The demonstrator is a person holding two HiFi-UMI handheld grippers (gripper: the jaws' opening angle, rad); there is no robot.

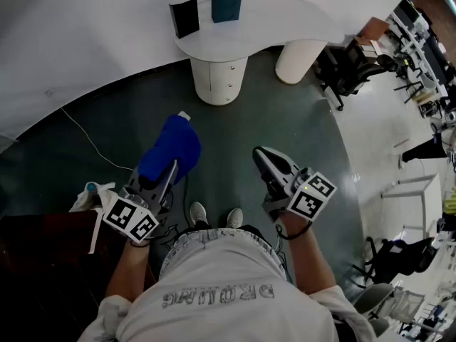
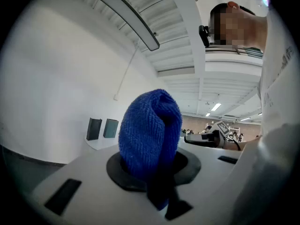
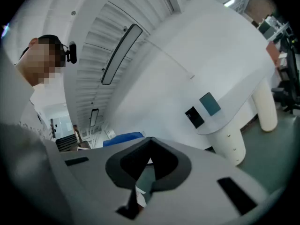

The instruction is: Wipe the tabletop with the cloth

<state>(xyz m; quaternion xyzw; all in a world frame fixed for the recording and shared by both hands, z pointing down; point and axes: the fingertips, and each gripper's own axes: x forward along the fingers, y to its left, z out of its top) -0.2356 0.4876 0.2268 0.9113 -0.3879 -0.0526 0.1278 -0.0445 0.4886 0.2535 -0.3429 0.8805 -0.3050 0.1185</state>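
I hold a blue cloth [image 1: 169,149] bunched up in my left gripper [image 1: 169,171], which is shut on it above the dark floor. In the left gripper view the blue cloth [image 2: 150,132] stands up out of the closed jaws of the left gripper [image 2: 154,168] and hides the tips. My right gripper [image 1: 261,155] hangs beside it to the right, shut and empty. In its own view the right gripper [image 3: 147,165] shows nothing between its jaws. The white curved table [image 1: 285,16] stands ahead, far from both grippers.
Two dark boxes [image 1: 226,2] stand on the table's left part. A dark wooden desk [image 1: 43,262] with a white object [image 1: 89,194] at its edge sits at the lower left. A thin cable [image 1: 85,141] crosses the floor. Office chairs [image 1: 349,66] crowd the right.
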